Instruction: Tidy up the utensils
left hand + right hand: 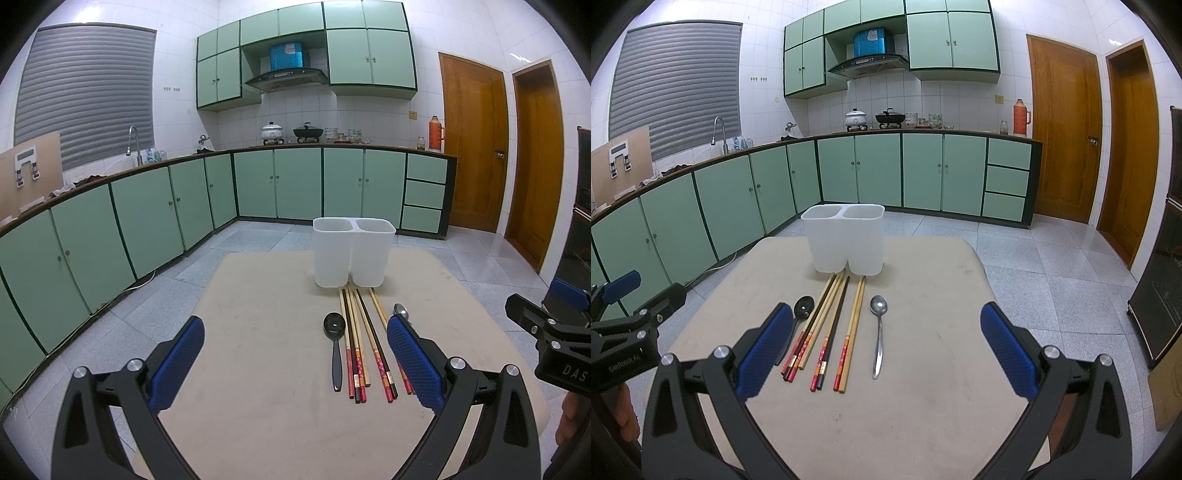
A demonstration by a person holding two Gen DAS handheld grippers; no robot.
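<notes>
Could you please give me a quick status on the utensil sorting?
Left gripper and right gripper open, empty. Chopsticks, black spoon, metal spoon lying in front of white holder. Nothing blocking.

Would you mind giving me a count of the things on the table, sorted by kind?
Chopsticks: 8, lying side by side, though they overlap, so the count is approximate
Spoons: 2, a black spoon left of the chopsticks and a metal spoon right of them
Holders: 1, a white two-compartment holder, both compartments look empty
Total: 11
</notes>
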